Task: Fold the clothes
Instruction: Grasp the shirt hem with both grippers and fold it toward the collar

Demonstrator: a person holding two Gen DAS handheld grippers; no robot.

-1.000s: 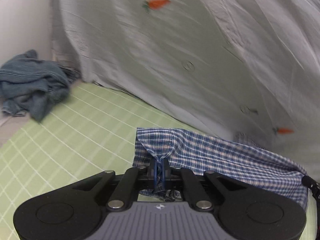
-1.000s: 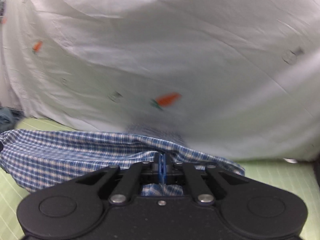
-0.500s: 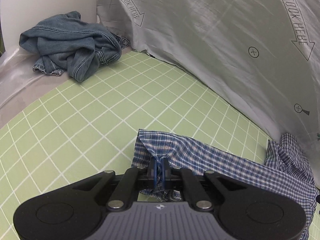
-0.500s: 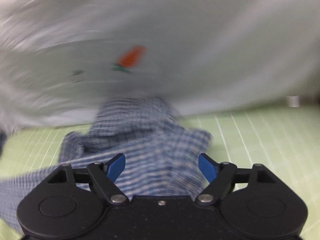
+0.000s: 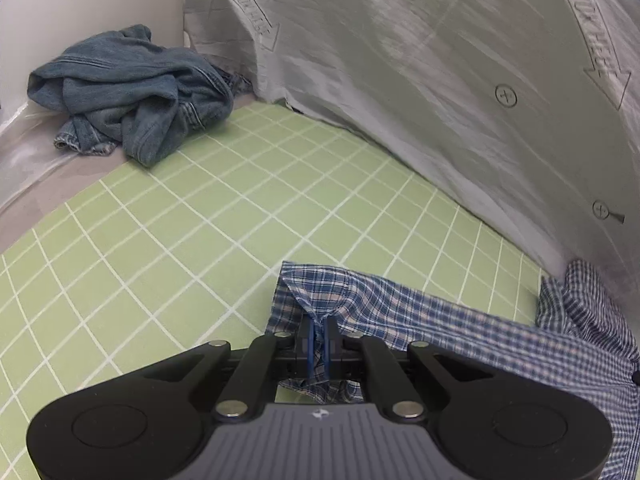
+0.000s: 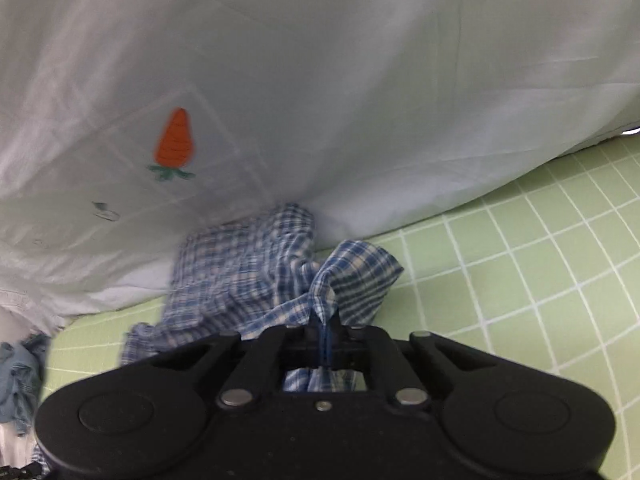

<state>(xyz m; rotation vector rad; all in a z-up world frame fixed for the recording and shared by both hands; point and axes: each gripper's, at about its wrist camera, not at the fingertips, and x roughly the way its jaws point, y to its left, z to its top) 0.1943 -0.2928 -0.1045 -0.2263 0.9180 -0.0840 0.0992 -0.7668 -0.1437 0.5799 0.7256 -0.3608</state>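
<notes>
The left tool (image 5: 319, 344) is pinched tight on a corner of the checked shirt (image 5: 460, 320), which trails off to the right across the green gridded mat (image 5: 200, 240). The right tool (image 6: 325, 340) is likewise clamped on a bunched fold of the shirt (image 6: 256, 272), its rest heaped just ahead. Behind hangs a white sheet (image 6: 360, 100) printed with a carrot (image 6: 175, 140). Crumpled jeans (image 5: 132, 92) lie far left on the counter (image 5: 48, 176).

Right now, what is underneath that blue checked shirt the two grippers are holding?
Under the checked shirt lies the green gridded mat; the mat beneath the fabric itself is covered. Behind it hangs a white printed sheet. Both the left gripper and right gripper pinch its edges.
</notes>
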